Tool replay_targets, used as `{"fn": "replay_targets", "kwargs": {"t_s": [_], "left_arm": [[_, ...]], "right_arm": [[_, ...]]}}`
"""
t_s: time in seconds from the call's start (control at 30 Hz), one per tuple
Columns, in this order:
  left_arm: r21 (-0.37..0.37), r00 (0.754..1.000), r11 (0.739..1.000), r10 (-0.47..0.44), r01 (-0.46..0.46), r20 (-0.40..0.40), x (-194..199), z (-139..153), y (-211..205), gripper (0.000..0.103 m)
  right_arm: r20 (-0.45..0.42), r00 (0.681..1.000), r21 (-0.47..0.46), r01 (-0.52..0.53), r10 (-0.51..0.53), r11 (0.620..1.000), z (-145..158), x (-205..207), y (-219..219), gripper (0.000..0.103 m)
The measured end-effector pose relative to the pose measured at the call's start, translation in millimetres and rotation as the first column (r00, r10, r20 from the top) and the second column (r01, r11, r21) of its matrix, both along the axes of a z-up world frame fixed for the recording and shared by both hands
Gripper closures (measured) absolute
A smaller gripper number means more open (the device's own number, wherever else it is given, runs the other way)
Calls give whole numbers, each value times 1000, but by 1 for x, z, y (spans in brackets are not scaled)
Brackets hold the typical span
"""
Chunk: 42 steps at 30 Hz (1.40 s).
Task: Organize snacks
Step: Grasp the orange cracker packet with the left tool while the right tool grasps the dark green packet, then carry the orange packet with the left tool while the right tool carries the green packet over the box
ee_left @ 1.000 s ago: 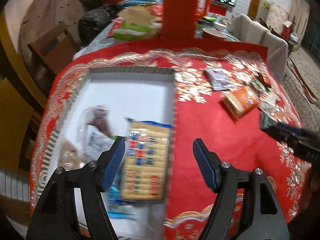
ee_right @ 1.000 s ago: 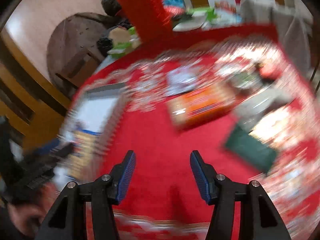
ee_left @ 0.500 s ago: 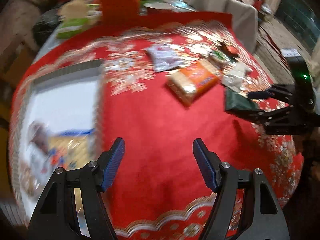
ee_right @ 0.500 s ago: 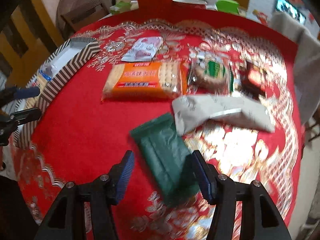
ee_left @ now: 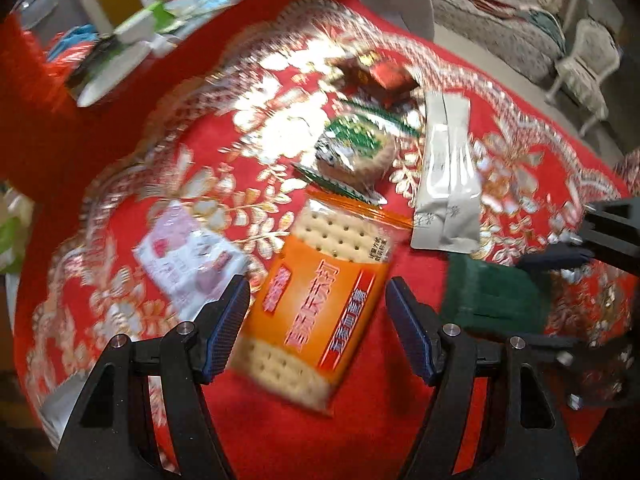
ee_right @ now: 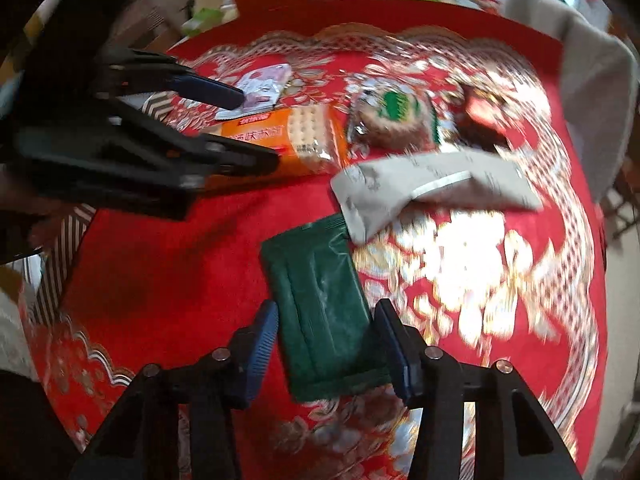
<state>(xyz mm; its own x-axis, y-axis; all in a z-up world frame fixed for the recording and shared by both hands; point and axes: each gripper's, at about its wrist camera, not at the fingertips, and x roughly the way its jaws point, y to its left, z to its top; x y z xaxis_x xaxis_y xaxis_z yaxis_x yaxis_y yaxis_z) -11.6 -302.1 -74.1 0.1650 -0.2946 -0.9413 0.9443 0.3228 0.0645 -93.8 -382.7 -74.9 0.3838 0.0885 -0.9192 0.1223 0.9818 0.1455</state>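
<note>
Snacks loose on bench (ee_right: 160,272) | right claw (ee_right: 326,344) narrowing astride green pack (ee_right: 320,300), pads just off, so we lift it | left claw (ee_left: 318,326) wide over crackers (ee_left: 320,304), 10 o'clock

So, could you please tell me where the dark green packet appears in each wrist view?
Left wrist view: the dark green packet lies right of centre, beside the open left gripper.
Right wrist view: bottom centre, between the right gripper's closing jaws.
Shared landmark: the orange cracker pack.
</note>
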Motion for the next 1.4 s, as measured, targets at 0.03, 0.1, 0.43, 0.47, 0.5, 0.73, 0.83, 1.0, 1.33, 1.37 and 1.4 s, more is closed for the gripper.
{"fn": "replay_targets", "kwargs": {"t_s": [0.03,0.1,0.43,0.47,0.5,0.73,0.83,1.0,1.33,1.37,1.4], "left_arm": [[9,1000,1000,-3,3,-2,2,-5,-1,32],[-6,1000,1000,8,-8,-26,8,-10,0,30],[-30,991,992,118,-120,-65,6,-11,21,49],[-28,989,991,130,-132,-68,3,-10,23,49],[-24,985,988,153,-155,-75,-2,-9,28,49],[-31,946,953,296,-302,-130,-31,2,72,50],[-33,934,939,336,-342,-122,-44,5,92,49],[-23,914,918,390,-395,-109,-61,12,115,49],[-40,889,891,448,-453,-94,-65,22,137,50],[-44,887,889,451,-457,-95,-65,23,138,50],[-48,887,888,453,-458,-96,-67,24,139,50]], "right_arm": [[3,1000,6,11,-11,1000,0,-4,3,56],[7,1000,12,25,-26,1000,-1,-8,8,56],[16,993,86,119,-121,989,-2,-11,13,71],[16,991,92,128,-130,988,0,-15,14,72],[15,991,95,134,-136,986,-1,-16,14,73],[15,990,128,139,-142,982,-1,-19,24,71],[24,987,126,154,-158,980,-2,-11,29,54],[-7,997,-60,73,-74,996,-7,8,60,37],[28,996,-52,89,-88,995,-3,-10,68,60],[43,992,13,118,-119,993,0,-18,62,60],[54,988,42,140,-142,989,2,-24,60,60]]}}
